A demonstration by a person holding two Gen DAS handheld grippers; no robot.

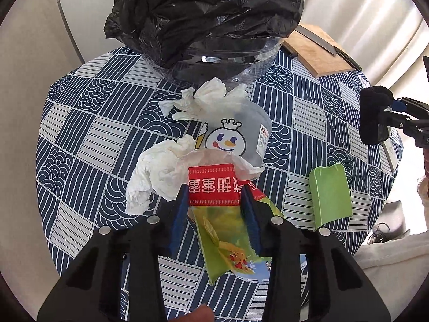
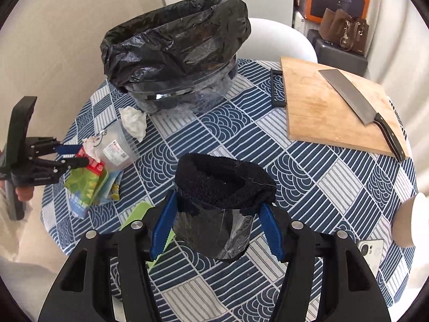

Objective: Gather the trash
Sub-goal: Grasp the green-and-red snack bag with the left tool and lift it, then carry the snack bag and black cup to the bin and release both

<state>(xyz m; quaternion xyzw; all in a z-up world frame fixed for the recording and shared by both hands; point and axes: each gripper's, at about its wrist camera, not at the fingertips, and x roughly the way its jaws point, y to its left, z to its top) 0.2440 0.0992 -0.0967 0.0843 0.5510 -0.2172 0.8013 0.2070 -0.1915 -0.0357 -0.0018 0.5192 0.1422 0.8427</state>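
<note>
A bin lined with a black bag point(image 2: 174, 51) stands at the back of the round table; it also shows in the left wrist view point(image 1: 206, 13). My left gripper point(image 1: 213, 190) is shut on a red and green snack wrapper point(image 1: 211, 185), low over the table. Crumpled white tissues point(image 1: 158, 177) and a clear plastic cup with a cartoon face point(image 1: 236, 136) lie just beyond it. My right gripper point(image 2: 217, 222) is shut on a black cup with a fuzzy black top point(image 2: 222, 187). A green packet point(image 1: 331, 196) lies to the right.
A wooden cutting board point(image 2: 329, 107) with a cleaver point(image 2: 362, 107) lies at the back right. A phone point(image 2: 371, 252) lies at the table's right edge. A white chair point(image 2: 281, 37) stands behind the table, with a brown handbag point(image 2: 346, 30) on a stool beyond.
</note>
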